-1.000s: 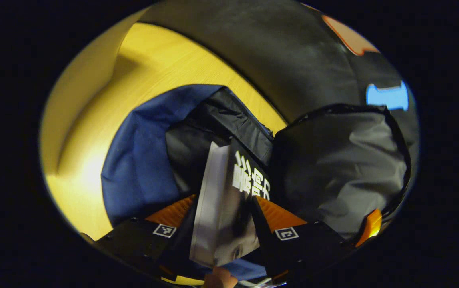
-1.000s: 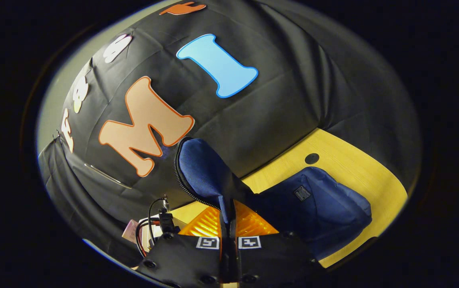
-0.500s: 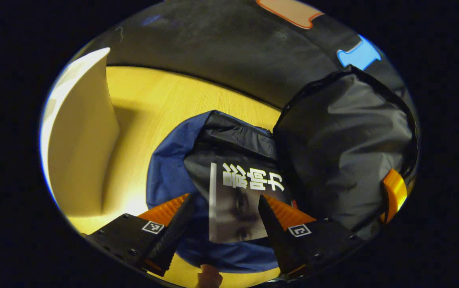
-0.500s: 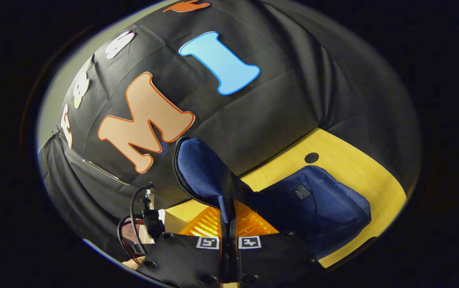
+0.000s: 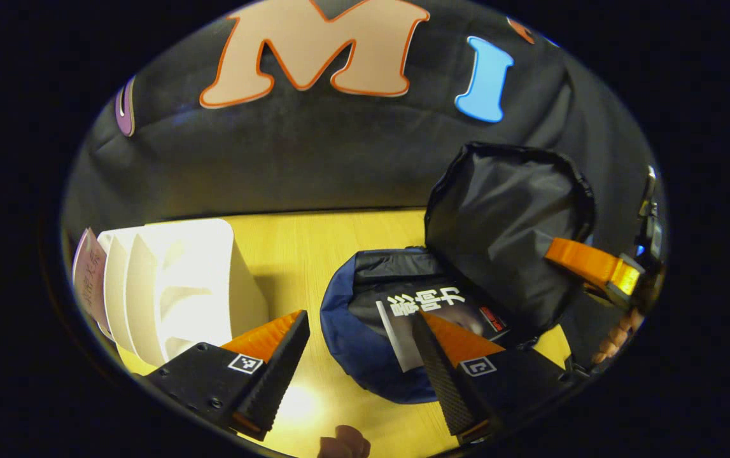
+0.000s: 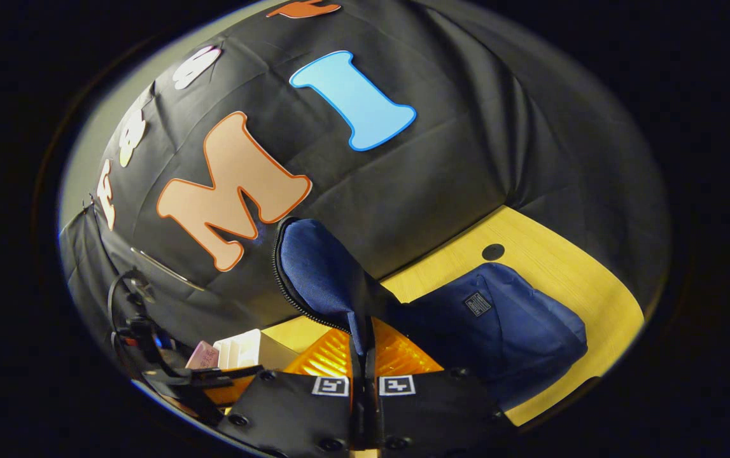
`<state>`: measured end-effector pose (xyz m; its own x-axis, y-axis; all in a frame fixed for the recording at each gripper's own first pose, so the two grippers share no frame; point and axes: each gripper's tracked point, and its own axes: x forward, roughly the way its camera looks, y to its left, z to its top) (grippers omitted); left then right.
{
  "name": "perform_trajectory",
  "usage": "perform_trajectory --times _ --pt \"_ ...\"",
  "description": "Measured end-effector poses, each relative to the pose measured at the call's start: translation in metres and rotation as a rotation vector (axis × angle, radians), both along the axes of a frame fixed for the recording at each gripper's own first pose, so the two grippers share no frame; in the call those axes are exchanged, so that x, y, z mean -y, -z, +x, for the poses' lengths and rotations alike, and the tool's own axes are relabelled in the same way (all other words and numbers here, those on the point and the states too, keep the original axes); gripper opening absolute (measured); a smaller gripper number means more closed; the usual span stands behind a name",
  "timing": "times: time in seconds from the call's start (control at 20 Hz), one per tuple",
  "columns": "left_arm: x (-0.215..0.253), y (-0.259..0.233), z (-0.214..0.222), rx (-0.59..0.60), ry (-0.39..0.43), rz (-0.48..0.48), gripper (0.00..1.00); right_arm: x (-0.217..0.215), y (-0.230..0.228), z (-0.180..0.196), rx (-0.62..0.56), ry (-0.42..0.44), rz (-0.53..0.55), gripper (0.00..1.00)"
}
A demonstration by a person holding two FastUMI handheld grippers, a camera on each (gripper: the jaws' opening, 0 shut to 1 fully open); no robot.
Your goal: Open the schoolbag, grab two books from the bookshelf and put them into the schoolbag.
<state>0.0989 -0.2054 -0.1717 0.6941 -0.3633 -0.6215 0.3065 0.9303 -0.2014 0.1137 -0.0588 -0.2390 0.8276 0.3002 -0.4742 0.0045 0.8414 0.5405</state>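
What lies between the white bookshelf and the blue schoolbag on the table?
Bare table, in the left gripper view; the bookshelf and schoolbag stand apart.

Matt blue cloth schoolbag (image 6: 517,331), glossy paper book (image 5: 428,305), smooth wood table (image 5: 314,242)

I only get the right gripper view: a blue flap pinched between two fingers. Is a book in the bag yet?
Observer: Yes, the left gripper view shows one book lying inside the open schoolbag.
Operator: Is the other hand-held gripper holding that book?
Observer: No, the left hand-held gripper is open, with nothing between its fingers.
Operator: What does the flap look like from inside?
Observer: The flap is dark inside and stands upright over the bag's opening.
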Motion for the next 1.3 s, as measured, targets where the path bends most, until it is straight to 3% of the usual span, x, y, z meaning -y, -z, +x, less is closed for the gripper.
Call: perform_trajectory --times 0.2,0.35,0.85,1.05,1.3 --pt "-0.041 -0.052 -0.003 0.129 0.007 0.041 0.95 0.001 -0.001 -0.003 0.002 0.001 -0.015 0.03" --pt "-0.077 -0.089 -0.009 0.168 -0.009 -0.017 0.95 0.002 -0.003 -0.004 0.002 0.016 -0.01 0.04" --pt "-0.272 -0.118 -0.003 0.087 -0.193 0.008 0.95 0.003 0.0 -0.004 0.002 0.048 -0.011 0.03" --pt "-0.311 -0.129 0.002 0.049 -0.21 -0.018 0.95 0.004 0.0 -0.006 0.0 0.067 -0.003 0.04" --pt "-0.362 -0.097 0.011 -0.079 -0.289 0.018 0.95 0.002 -0.001 -0.005 0.006 0.073 -0.024 0.04"
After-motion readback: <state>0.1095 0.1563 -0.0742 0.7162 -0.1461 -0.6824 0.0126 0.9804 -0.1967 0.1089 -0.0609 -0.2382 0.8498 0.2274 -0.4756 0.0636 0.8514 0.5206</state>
